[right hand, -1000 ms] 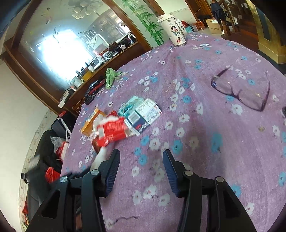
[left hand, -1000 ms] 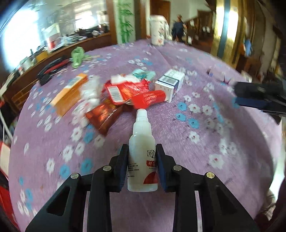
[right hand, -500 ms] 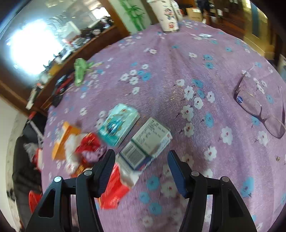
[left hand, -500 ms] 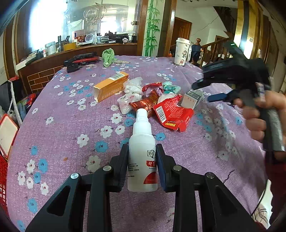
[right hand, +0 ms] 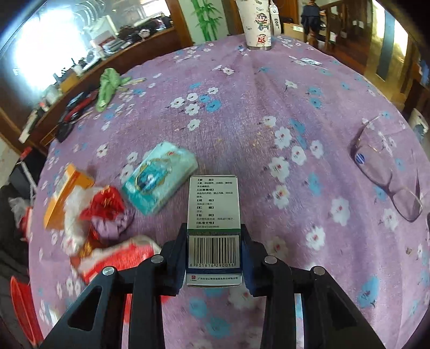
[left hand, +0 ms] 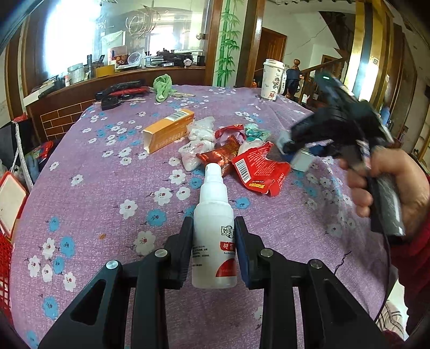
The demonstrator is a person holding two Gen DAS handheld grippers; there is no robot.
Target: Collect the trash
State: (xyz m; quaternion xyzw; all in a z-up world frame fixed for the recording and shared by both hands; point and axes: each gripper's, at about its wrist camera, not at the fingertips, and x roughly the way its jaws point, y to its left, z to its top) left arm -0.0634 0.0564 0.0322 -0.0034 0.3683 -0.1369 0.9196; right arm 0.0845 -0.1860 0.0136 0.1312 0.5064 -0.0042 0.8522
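My left gripper [left hand: 213, 241] is shut on a white spray bottle [left hand: 215, 228] with a red label, held above the purple flowered tablecloth [left hand: 107, 201]. My right gripper [right hand: 213, 255] is shut on a white and green medicine box [right hand: 213, 214] with a barcode. In the left wrist view it [left hand: 301, 150] shows blurred at the right, at the trash pile. The pile holds a red wrapper [left hand: 258, 167], a brown-red wrapper [left hand: 223, 154], white tissue wads [left hand: 199, 139], an orange box [left hand: 166, 128] and a teal tissue pack [right hand: 158, 177].
A pair of glasses [right hand: 387, 171] lies on the cloth at the right. A paper cup [right hand: 258, 24] stands at the far edge. A green cloth [right hand: 107, 86] and black-red tools [left hand: 121, 91] lie at the far left. A red basket [left hand: 5, 265] is beside the table, left.
My right gripper came down over the medicine box and shut on it. My left gripper still holds the spray bottle, little moved.
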